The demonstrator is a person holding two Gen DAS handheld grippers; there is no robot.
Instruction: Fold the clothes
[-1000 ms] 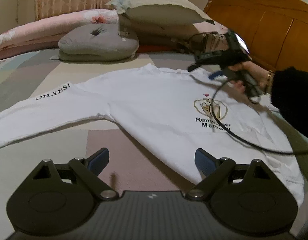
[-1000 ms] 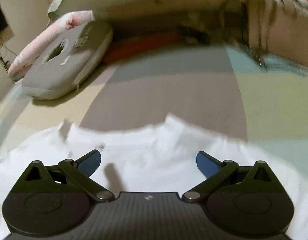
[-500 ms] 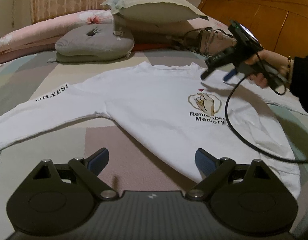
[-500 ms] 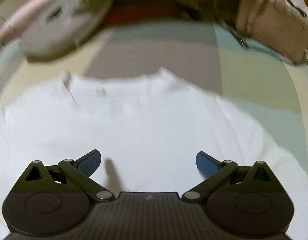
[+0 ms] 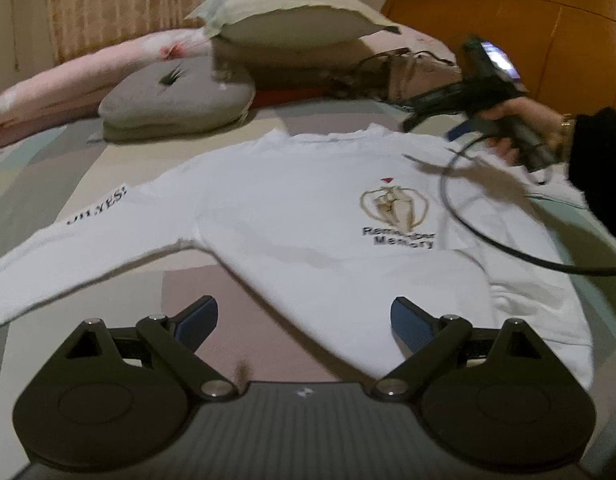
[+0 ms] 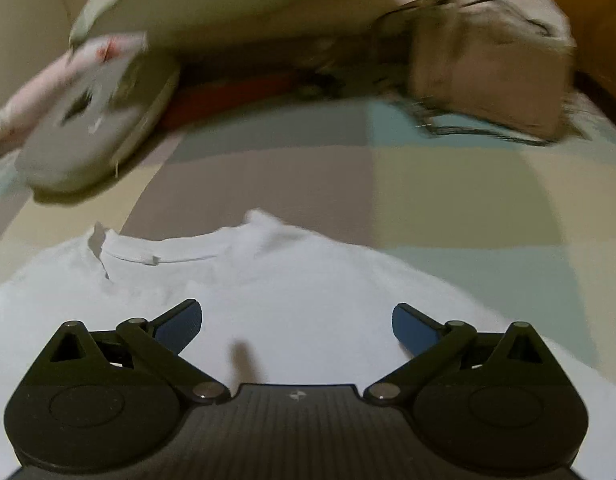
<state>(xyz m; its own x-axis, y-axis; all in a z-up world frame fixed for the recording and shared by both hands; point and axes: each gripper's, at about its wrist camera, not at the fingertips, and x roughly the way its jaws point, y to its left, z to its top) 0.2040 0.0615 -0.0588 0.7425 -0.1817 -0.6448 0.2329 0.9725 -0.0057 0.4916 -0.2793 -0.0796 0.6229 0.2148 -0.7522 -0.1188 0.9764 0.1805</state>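
Note:
A white long-sleeved shirt lies flat, front up, on the bed, with a printed emblem on its chest and black lettering on the sleeve stretched out to the left. My left gripper hovers open above the shirt's lower side edge, holding nothing. My right gripper is open too and hangs above the shirt near its collar. In the left wrist view the right gripper shows at the far right, held in a person's hand above the shoulder, its black cable looping over the shirt.
A grey cushion, a large pillow and a pink quilt are piled at the head of the bed. A wooden headboard stands at the right. The patchwork bedsheet spreads beyond the collar.
The right gripper pulled back and up to the right, then tilted toward the collar and pillows. The left gripper stayed put with a slight change of view; the shirt has not moved.

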